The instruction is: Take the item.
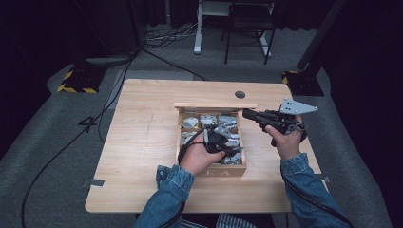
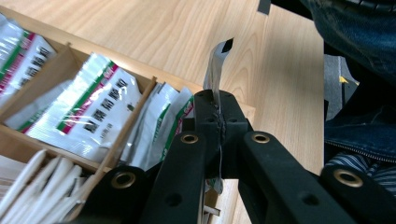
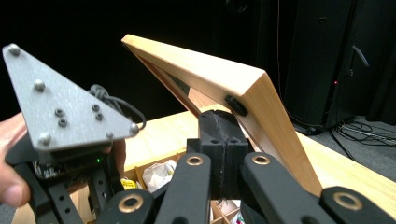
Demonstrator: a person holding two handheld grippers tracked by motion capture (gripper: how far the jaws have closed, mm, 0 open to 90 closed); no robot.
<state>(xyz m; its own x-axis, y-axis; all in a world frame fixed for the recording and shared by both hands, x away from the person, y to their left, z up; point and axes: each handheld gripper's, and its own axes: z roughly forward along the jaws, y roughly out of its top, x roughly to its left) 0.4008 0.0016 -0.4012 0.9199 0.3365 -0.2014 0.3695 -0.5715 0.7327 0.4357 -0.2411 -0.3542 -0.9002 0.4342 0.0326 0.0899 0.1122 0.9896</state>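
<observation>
A wooden box (image 1: 223, 171) with several compartments stands on the table (image 1: 142, 142), its lid (image 1: 214, 106) raised at the back. My left gripper (image 1: 222, 139) hovers over the box. It is shut on a thin silver sachet (image 2: 215, 65), which stands edge-on between the jaws of that gripper (image 2: 220, 100). Below it, white sachets (image 2: 88, 112) with green and red print fill the compartments, and white sticks (image 2: 32, 182) lie in another. My right gripper (image 1: 246, 113) is shut with nothing between its jaws. Its tips (image 3: 227, 116) rest against the underside of the tilted lid (image 3: 219, 77), by a black latch (image 3: 236, 105).
The left gripper's grey plate (image 3: 60, 107) and a hand (image 3: 9, 186) are close at the left in the right gripper view. The table has a round hole (image 1: 240, 94) behind the box. A chair (image 1: 249, 28), cables (image 1: 71, 142) and yellow-black stand bases (image 1: 78, 80) are on the floor.
</observation>
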